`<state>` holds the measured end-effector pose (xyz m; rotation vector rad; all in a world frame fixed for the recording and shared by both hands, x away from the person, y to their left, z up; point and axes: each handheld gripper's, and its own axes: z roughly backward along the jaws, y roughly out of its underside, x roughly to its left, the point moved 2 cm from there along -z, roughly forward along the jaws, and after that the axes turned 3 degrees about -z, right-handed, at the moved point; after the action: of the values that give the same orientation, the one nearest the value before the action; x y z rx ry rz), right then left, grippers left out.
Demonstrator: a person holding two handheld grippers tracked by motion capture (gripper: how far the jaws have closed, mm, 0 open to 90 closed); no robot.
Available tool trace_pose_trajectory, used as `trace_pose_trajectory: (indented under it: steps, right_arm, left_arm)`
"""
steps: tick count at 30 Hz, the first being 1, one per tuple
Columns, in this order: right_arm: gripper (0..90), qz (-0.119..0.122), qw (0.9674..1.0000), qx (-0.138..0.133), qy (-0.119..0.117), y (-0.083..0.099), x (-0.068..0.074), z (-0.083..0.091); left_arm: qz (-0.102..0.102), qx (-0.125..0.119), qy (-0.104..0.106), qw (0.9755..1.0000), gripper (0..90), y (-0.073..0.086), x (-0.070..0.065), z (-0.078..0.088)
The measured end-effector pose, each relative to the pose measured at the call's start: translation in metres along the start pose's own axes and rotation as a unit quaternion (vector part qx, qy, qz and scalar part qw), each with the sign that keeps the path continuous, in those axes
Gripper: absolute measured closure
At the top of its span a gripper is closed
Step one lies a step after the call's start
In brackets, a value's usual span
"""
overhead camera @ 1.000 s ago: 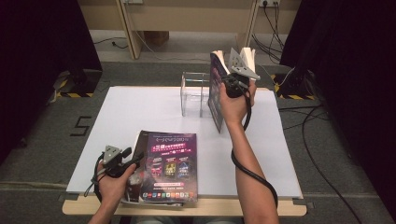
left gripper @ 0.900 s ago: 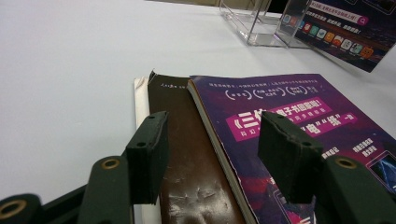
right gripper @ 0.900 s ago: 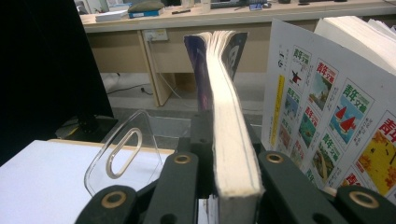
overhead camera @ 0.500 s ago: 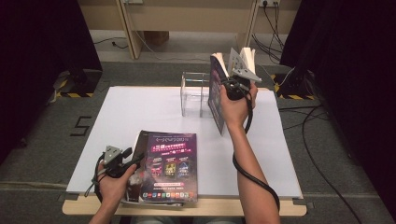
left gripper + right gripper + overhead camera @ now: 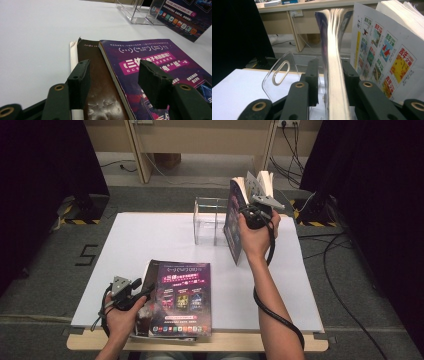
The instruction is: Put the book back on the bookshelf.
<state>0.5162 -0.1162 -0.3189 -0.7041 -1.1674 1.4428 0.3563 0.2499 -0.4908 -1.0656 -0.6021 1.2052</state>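
A thick purple-covered book (image 5: 232,222) stands upright on the white table (image 5: 150,235), its pages fanned open at the top. My right gripper (image 5: 248,211) has the book's spine side (image 5: 334,62) between its jaws. The jaws have just been opening, and a thin gap shows beside the cover. A purple magazine (image 5: 182,295) lies flat near the front edge on top of a brown book (image 5: 97,75). My left gripper (image 5: 145,290) hovers low over this stack, open, one jaw above each cover (image 5: 112,75).
A clear acrylic book stand (image 5: 210,220) sits just left of the upright book, and its curved handle plate (image 5: 279,72) is close to my right jaws. A page of small colourful pictures (image 5: 382,55) fans out to the right. Cables trail off the table's right side.
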Motion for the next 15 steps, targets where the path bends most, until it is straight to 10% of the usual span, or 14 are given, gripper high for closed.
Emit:
trace_pose_trajectory:
  steps: [15]
  right_arm:
    - [78.1, -0.001, 0.9992, 0.040, 0.007, -0.0096, -0.0011, -0.0070]
  left_arm:
    - [0.000, 0.001, -0.001, 1.0000, 42.2, -0.0002, 0.0011, 0.0003]
